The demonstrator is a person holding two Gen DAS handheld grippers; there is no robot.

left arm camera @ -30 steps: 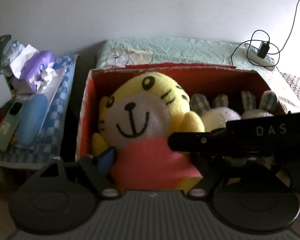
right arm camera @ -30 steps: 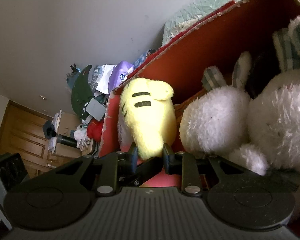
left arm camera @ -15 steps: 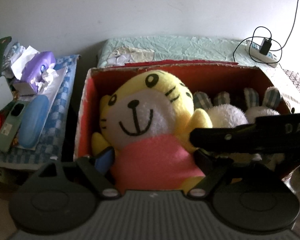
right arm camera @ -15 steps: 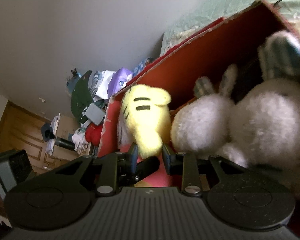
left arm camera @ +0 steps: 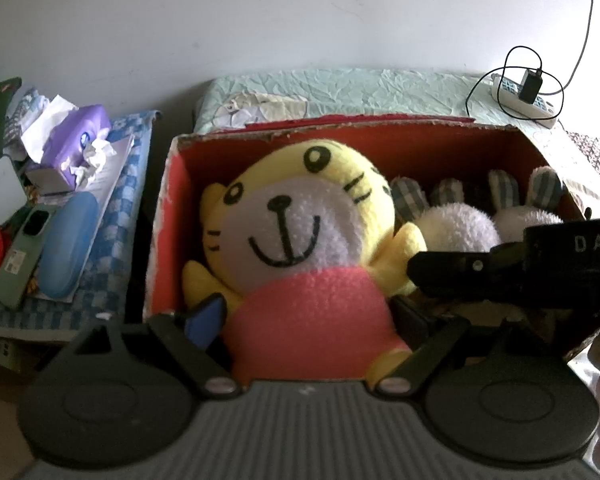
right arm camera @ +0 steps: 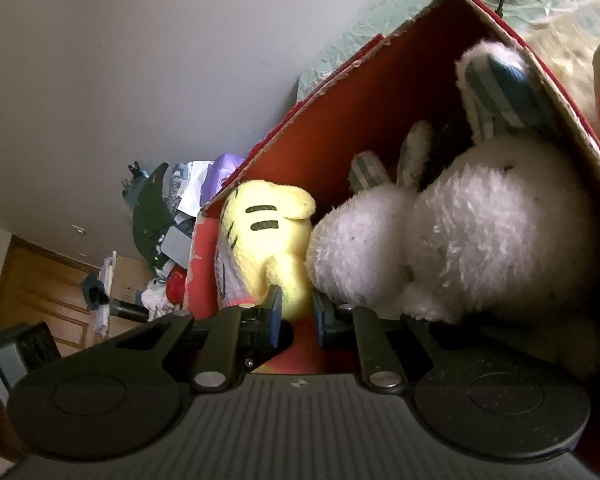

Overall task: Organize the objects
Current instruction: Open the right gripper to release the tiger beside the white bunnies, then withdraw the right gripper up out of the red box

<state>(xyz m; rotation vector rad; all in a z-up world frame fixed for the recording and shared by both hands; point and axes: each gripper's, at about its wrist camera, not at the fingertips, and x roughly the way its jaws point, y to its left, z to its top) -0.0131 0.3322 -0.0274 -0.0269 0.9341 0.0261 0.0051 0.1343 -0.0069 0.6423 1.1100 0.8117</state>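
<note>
Landmark: the red box (left arm camera: 168,216), open-topped, standing in front of a bed with a green sheet (left arm camera: 380,88).

1. Tiger (left arm camera: 300,240) — yellow plush, white face, pink shirt. It sits in the box's left end, facing you, paws raised.
2. Your left gripper (left arm camera: 308,320) — spread wide, its fingers at either side of the tiger's pink belly; the blue pad of the left finger (left arm camera: 206,316) lies close under the tiger's paw. Whether the pads press the plush, you cannot tell.
3. Your right gripper (right arm camera: 294,314) — reaching in from the box's right side, pinching the tiger's yellow paw (right arm camera: 288,284) between its blue pads. From the left wrist it shows as a dark bar (left arm camera: 500,276) lettered "DAS".
4. Two white rabbits (left arm camera: 460,228) (left arm camera: 528,216) — plaid ears, side by side in the box's right half, the nearer one touching the tiger.
5. Left of the box: checked cloth (left arm camera: 112,216) carrying a purple tissue pack (left arm camera: 80,136), a blue case (left arm camera: 66,248) and a phone (left arm camera: 20,256).
6. Behind the box, right: power strip (left arm camera: 528,100) with a plugged charger, on the bed.
</note>
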